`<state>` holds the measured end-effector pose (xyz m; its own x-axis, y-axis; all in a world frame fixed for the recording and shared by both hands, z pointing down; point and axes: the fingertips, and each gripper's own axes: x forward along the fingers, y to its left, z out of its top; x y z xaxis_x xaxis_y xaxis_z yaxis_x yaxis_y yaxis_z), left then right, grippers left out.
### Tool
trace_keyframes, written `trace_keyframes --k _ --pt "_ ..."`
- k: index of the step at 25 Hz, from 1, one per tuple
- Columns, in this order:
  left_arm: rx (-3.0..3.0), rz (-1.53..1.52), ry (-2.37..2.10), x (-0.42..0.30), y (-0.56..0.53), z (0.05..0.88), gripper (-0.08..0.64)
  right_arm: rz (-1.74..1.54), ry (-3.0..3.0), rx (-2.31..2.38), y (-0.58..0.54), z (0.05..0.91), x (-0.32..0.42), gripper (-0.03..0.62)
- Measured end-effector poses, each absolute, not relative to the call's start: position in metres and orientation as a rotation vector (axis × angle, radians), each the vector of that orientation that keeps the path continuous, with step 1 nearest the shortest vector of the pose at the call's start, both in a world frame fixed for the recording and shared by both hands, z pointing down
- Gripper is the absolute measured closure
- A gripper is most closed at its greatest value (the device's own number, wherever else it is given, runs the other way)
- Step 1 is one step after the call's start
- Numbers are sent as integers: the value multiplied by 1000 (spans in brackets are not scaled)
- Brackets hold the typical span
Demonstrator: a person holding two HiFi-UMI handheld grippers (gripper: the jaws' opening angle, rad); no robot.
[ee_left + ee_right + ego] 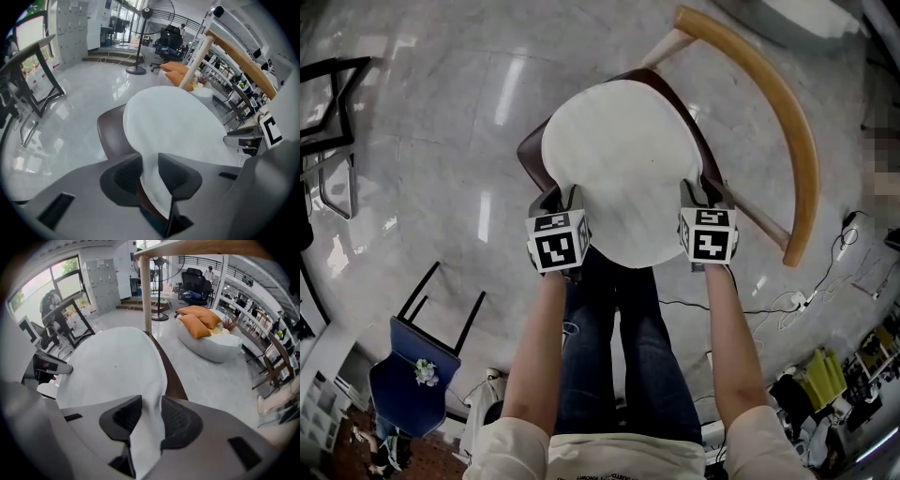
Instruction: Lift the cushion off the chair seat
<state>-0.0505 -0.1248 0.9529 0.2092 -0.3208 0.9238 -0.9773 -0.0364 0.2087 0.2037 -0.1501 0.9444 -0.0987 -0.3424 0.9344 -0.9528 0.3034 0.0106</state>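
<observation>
The white round cushion (619, 169) is lying over the chair's brown seat (531, 150), and both grippers are biting into its near edge. The left gripper (566, 199) is clamping the rim on one side and the right gripper (703, 195) on the other, with the person's jeans (619, 356) showing between the forearms. From above, the seat is peeking out only along the cushion's left and far right, and the curved wooden back rail (792, 131) is arcing round the far side.

The left gripper view is giving us what the head view hides. The jaws are squeezing a fold of fabric, and the seat's dark underside is showing just below the pinched edge. The right gripper's marker cube (271, 131) is poking in at the right.

Over in the right gripper view, the jaws are pressing on a pleat of the cushion that is running down between them. The seat's brown rim is curving away just beside it.

Everything is standing on a glossy grey marble floor (422, 112). Only the head view is catching the blue chair (412, 375) and the cables (787, 302). The gripper views are showing a standing fan (139, 37), orange pillows (199, 317) on a white lounger (220, 345), and grey lockers (101, 282).
</observation>
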Motion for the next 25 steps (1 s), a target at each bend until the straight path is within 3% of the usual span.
trace_keyframes --k 2,6,15,25 --pt "1555 890 -1294 -50 -125 949 455 760 -1601 1199 -151 941 207 520" --pt "1540 867 -1310 -51 -127 938 495 779 -1616 1216 -152 931 207 555" --pt "1651 868 -1355 -59 -140 861 501 801 -1681 1329 -139 856 198 563" --pt "1721 759 -1467 -71 -153 714 500 710 -1805 1493 -158 689 187 563"
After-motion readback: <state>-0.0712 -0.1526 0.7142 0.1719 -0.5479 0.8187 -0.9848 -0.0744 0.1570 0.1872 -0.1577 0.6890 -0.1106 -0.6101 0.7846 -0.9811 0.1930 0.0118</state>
